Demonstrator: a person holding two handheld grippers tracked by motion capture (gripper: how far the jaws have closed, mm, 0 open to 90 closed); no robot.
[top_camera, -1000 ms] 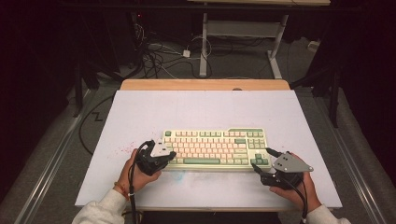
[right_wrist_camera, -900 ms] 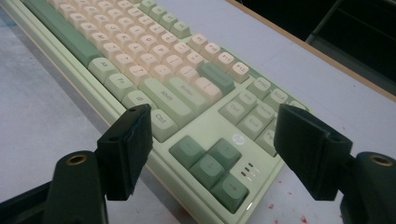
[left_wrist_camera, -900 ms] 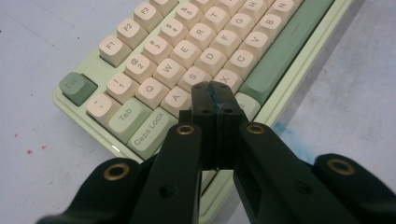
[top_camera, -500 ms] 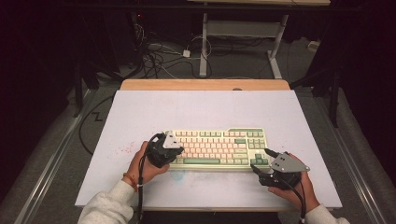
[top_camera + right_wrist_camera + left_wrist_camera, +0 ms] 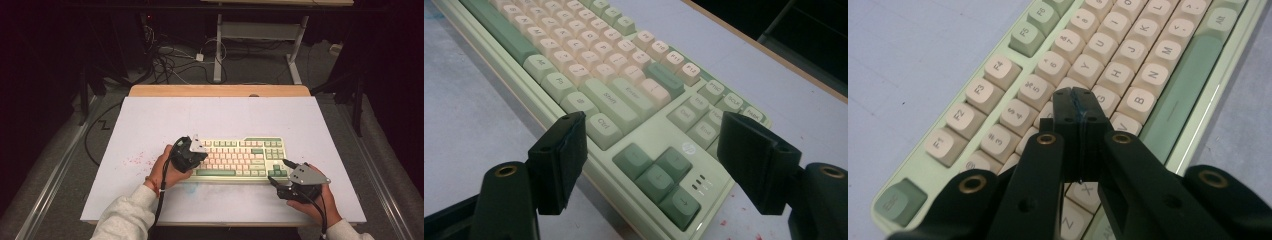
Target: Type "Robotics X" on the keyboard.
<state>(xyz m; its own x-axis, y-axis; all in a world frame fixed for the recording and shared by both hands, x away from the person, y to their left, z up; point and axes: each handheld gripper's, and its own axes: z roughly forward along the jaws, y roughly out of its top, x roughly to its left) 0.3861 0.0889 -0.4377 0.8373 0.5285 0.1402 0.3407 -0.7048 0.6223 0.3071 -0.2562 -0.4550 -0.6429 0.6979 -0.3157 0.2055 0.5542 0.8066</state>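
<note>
White bench (image 5: 150, 120) lies bare beyond keyboard (image 5: 240, 156); left gripper (image 5: 196, 159) fingers pressed together over its keys, right gripper (image 5: 276, 171) fingers spread at its near-right corner.

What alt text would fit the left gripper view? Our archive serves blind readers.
The left claw, its two black jaws pressed shut, points down at the cream letter keys of a pale green and cream plastic keyboard. The keyboard lies slantwise on a pale lilac table surface, with its long green space bar to the right.
</note>
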